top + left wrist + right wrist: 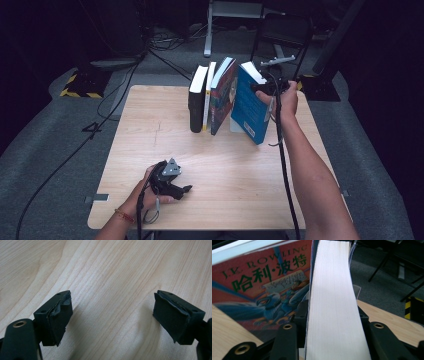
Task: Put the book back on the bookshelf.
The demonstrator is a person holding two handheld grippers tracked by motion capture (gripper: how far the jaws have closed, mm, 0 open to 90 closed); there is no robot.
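Blue book (248, 102) is the grasped thing: tilted, top leaning right, bottom corner on the wooden table (150, 135) at the far right end of a row of books near the table's far edge. Right gripper (267, 87) clenched on its upper part from the right side, right hand (285, 100) behind it. In the right gripper view the book's white page block (332, 302) runs up between the two black jaws, one jaw pressed to each side.

Just left of it, red-covered book (222, 95), leaning right as well, top edge close to the blue book; its cover (262, 285) has green Chinese characters, "J.K. ROWLING" and a winged creature drawing. Further left, thin white-and-yellow book (208, 95), upright, then black book (196, 100), upright, touching each other.

Left gripper (182, 190) near the front edge of the table, well apart from the books, held by left hand (150, 192), jaws pointing right. Left gripper view: jaws spread wide, released, bare wood between them, pads (58, 320) worn at the edges.

Background: dark floor, cables, black folding chair (282, 35) behind the table.
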